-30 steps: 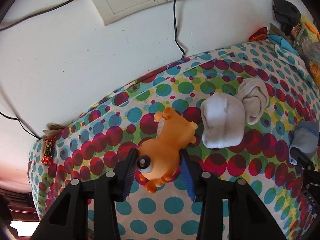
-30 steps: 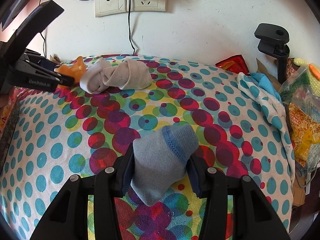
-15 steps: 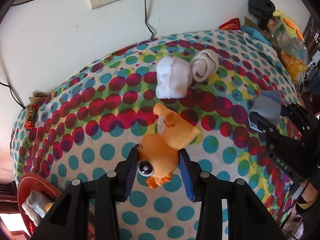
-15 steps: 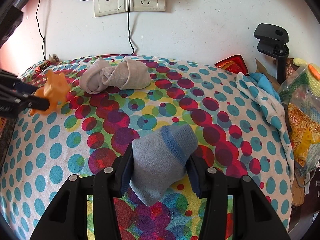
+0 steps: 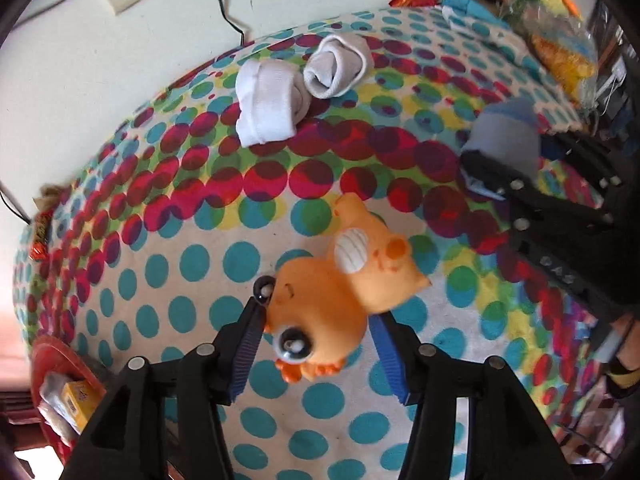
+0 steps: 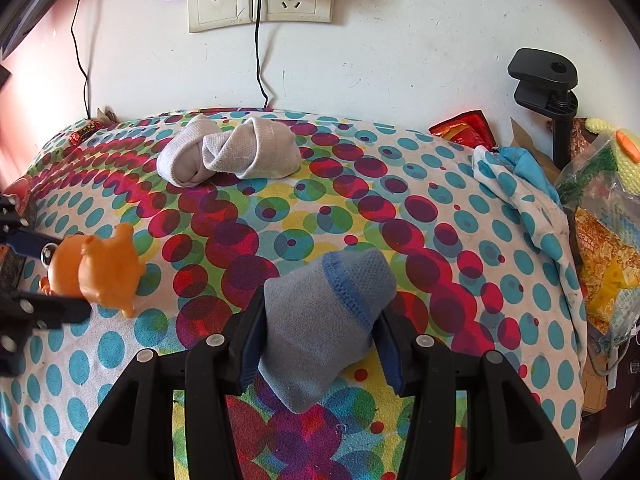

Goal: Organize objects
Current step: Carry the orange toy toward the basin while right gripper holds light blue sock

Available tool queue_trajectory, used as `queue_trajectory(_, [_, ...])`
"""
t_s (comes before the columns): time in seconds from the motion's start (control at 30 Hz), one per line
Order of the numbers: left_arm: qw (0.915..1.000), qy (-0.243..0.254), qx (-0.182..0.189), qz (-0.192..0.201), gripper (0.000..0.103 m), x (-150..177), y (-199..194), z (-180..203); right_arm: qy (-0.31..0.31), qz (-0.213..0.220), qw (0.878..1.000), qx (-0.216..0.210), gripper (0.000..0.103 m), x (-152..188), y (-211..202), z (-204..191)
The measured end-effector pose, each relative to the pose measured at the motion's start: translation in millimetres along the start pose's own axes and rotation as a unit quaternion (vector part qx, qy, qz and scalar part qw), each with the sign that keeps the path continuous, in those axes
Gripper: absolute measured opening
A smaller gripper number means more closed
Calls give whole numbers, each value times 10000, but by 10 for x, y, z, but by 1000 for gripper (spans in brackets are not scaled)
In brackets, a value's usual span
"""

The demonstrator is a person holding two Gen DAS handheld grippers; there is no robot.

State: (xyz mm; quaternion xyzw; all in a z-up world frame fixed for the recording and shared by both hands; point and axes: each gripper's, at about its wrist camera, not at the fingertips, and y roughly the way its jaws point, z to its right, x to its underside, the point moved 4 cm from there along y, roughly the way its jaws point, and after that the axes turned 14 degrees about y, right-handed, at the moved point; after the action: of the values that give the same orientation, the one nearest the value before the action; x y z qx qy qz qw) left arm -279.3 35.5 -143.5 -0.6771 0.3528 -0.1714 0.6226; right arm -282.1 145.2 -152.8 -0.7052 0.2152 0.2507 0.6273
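My left gripper (image 5: 316,344) is shut on an orange rubber toy animal (image 5: 340,292) and holds it above the dotted cloth. The toy also shows in the right wrist view (image 6: 96,268) at the far left, between the left gripper's fingers. My right gripper (image 6: 318,332) is shut on a rolled grey-blue sock (image 6: 324,312); it also shows in the left wrist view (image 5: 504,140) at the right. A white sock roll (image 5: 268,108) and a grey-white sock roll (image 5: 340,66) lie side by side at the back of the table.
A red basket (image 5: 60,364) with a yellow box sits at the lower left, off the table edge. Plastic bags of snacks (image 6: 604,232) and a black clamp (image 6: 548,92) crowd the right side. A wall with sockets and cables (image 6: 260,0) stands behind. A folded dotted cloth (image 6: 520,188) lies at the right.
My left gripper has pulled back from the wall toward the table's front left with the orange toy; the red basket has come into view. The right gripper and its sock have stayed put.
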Motion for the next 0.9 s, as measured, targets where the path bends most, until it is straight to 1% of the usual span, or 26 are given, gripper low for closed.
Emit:
queue_trajectory(0.07, [9999, -9, -71, 89, 55, -12, -1, 17, 4, -3, 10000, -7, 47, -4, 2, 2])
queue_trajectory(0.17, [9994, -229, 86, 244, 55, 19, -37, -9, -2, -2, 10000, 0, 47, -7, 3, 1])
queue_trajectory(0.2, [9992, -258, 117, 298, 51, 35, -51, -17, -2, -2, 10000, 2, 47, -8, 3, 1])
queue_trajectory(0.27, [9983, -413, 166, 381, 50, 68, -81, -34, -5, -1, 10000, 1, 47, -11, 5, 3])
queue_trajectory(0.3, [9980, -438, 231, 383, 49, 79, -81, -22, -4, -2, 10000, -1, 47, -12, 4, 5])
queue_trajectory(0.37, [9981, -410, 140, 443, 49, 94, -109, 21, -4, -3, 10000, -1, 48, -13, 5, 4])
queue_trajectory(0.5, [9976, -382, 209, 539, 49, 151, -163, 133, -10, -2, 10000, 3, 48, -16, 10, 9])
queue_trajectory(0.6, [9973, -355, 134, 625, 49, 209, -242, 226, -9, -4, 10000, 0, 48, -18, 14, 12])
queue_trajectory(0.7, [9962, -457, 96, 735, 49, 301, -313, 275, -21, -2, 10000, 6, 48, -19, 16, 12])
queue_trajectory(0.77, [9949, -554, 145, 828, 49, 372, -388, 300, -12, -3, 10000, -4, 48, -18, 14, 12])
queue_trajectory(0.9, [9925, -724, -99, 982, 49, 550, -559, 345, -12, -6, 10000, -14, 49, -16, 13, 13])
